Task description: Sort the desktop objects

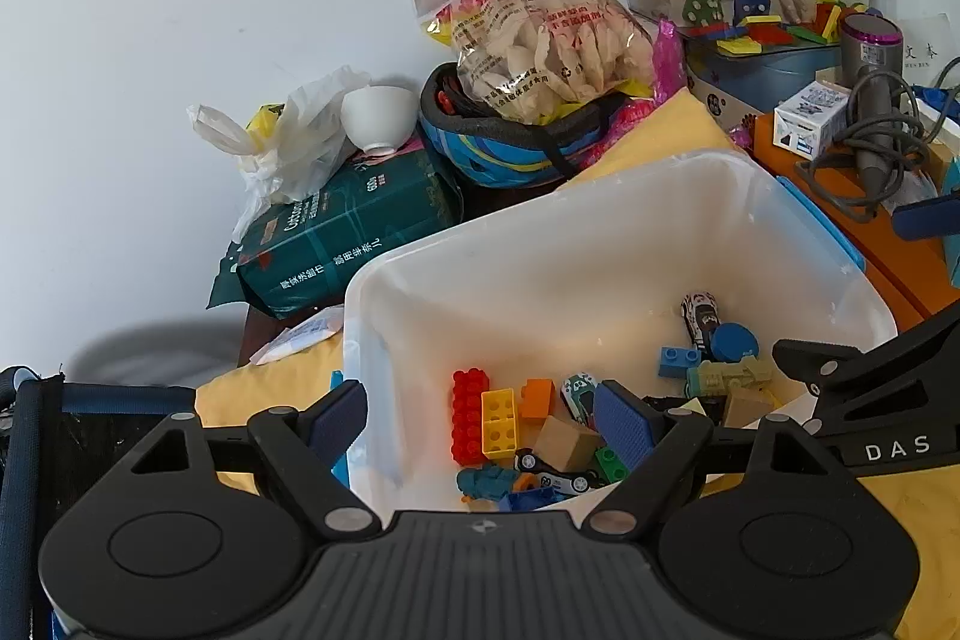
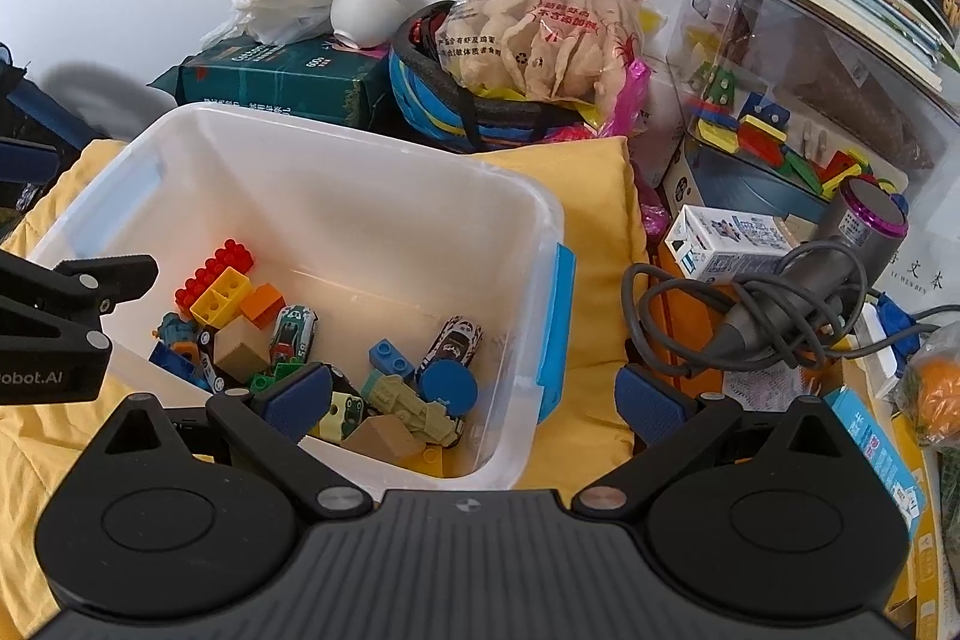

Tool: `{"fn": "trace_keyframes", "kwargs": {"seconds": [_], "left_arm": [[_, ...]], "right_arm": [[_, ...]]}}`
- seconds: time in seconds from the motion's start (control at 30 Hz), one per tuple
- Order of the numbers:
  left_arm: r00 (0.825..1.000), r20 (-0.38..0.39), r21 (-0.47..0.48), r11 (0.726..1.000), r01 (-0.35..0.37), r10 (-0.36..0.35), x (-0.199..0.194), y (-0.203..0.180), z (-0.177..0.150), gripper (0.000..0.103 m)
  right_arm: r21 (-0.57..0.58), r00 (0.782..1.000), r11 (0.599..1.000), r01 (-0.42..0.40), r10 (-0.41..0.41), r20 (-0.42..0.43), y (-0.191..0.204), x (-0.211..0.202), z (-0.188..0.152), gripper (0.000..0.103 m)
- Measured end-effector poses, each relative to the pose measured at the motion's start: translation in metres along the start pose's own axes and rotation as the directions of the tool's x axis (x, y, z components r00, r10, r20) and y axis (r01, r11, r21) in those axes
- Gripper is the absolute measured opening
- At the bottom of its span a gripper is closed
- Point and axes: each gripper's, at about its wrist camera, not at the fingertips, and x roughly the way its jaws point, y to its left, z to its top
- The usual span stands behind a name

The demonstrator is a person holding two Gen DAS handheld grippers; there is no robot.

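Note:
A translucent white bin (image 1: 540,214) (image 2: 360,139) sits on a yellow cloth (image 2: 594,232). It holds several toys: a red brick (image 1: 468,415), a yellow brick (image 1: 499,421), an orange brick, toy cars (image 2: 457,337), a blue disc (image 2: 448,387) and wooden blocks. My left gripper (image 1: 480,418) is open and straddles the bin's left wall, one finger outside and one inside above the toys. My right gripper (image 2: 474,400) is open too, straddling the right wall beside the blue latch (image 2: 555,316). Neither holds anything.
Behind the bin are a green package (image 1: 348,232), a white bowl (image 1: 379,115), a blue helmet (image 1: 510,148) and a snack bag (image 1: 552,46). To the right lie a grey hair dryer (image 2: 840,256), a small white box (image 2: 729,238) and a clear case of coloured blocks (image 2: 780,100) under books.

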Motion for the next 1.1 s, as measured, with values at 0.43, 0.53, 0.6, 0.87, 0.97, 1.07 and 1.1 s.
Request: {"fn": "trace_keyframes", "kwargs": {"seconds": [0.43, 0.53, 0.6, 0.87, 0.97, 1.07, 1.1], "left_arm": [[1.000, 0.001, -0.004, 1.000, -0.008, 0.008, 0.0000, 0.0011, -0.0005, 0.085], [1.000, 0.002, -0.010, 1.000, -0.010, 0.010, -0.0002, 0.0014, -0.0005, 0.085], [1.000, 0.006, -0.014, 1.000, -0.011, 0.011, -0.0005, 0.0018, -0.0005, 0.085], [1.000, 0.006, -0.021, 1.000, -0.001, 0.001, -0.0009, 0.0025, -0.0003, 0.085], [1.000, 0.008, -0.027, 1.000, -0.008, 0.008, -0.0009, 0.0029, 0.0000, 0.085], [1.000, 0.009, -0.025, 1.000, 0.009, -0.008, -0.0011, 0.0034, 0.0002, 0.085], [1.000, 0.012, -0.025, 1.000, 0.013, -0.012, -0.0018, 0.0036, 0.0002, 0.085]], "right_arm": [[-0.013, 1.000, 1.000, 0.006, -0.006, 0.004, 0.0022, 0.0000, 0.0016, 0.103], [-0.013, 1.000, 1.000, 0.007, -0.007, 0.005, 0.0019, -0.0001, 0.0016, 0.103], [-0.013, 1.000, 1.000, 0.008, -0.008, 0.006, 0.0017, 0.0001, 0.0016, 0.103], [-0.009, 1.000, 1.000, 0.006, -0.006, 0.011, 0.0038, -0.0009, 0.0022, 0.103], [-0.005, 1.000, 1.000, 0.009, -0.009, 0.010, 0.0031, -0.0010, 0.0019, 0.103], [-0.001, 1.000, 1.000, 0.008, -0.008, 0.008, 0.0026, -0.0011, 0.0017, 0.103], [-0.003, 1.000, 1.000, 0.010, -0.010, 0.009, 0.0026, -0.0012, 0.0015, 0.103]]}}
